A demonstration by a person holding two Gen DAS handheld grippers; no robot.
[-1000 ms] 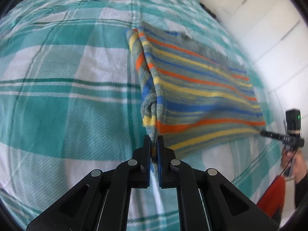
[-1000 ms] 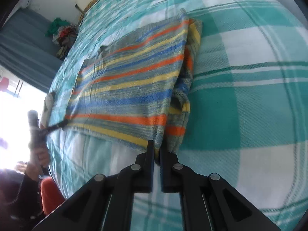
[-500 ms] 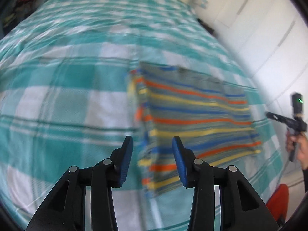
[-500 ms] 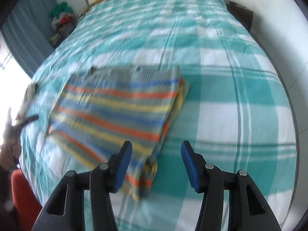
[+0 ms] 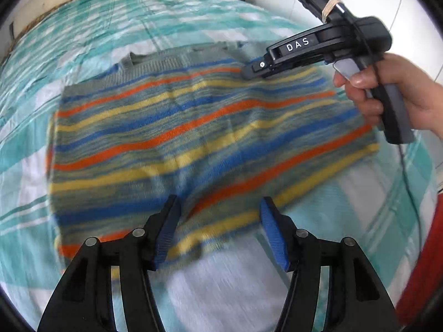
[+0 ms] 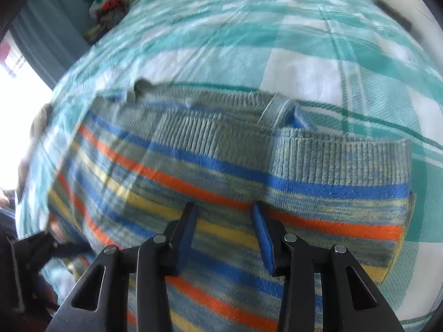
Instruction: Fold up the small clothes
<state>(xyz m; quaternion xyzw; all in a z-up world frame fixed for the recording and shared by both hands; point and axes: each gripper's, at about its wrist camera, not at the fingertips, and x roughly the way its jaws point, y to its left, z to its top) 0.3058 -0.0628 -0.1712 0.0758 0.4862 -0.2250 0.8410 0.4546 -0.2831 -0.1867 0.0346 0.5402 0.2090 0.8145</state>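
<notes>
A small knit sweater (image 5: 193, 138) with orange, yellow, blue and grey stripes lies flat on the bed, its sides folded in. My left gripper (image 5: 218, 229) is open and empty, above the sweater's near hem. My right gripper (image 6: 224, 235) is open and empty, low over the sweater (image 6: 221, 188) near its grey ribbed band. In the left wrist view the right gripper's body (image 5: 318, 49) hangs over the sweater's far right part, held by a hand (image 5: 401, 94). In the right wrist view a dark blurred tool (image 6: 41, 246) at the left edge looks like the left gripper.
The bed (image 5: 83, 41) is covered by a teal and white checked sheet (image 6: 304, 63). A pile of clothes (image 6: 108, 5) lies at the far left of the bed. A white wall (image 5: 415, 13) is to the right, and something red (image 5: 426, 262) beside the bed.
Both grippers were shut on the sweater's folded edges a second ago, then opened and let go. Both have since swung round over the sweater, the right one coming close above it.
</notes>
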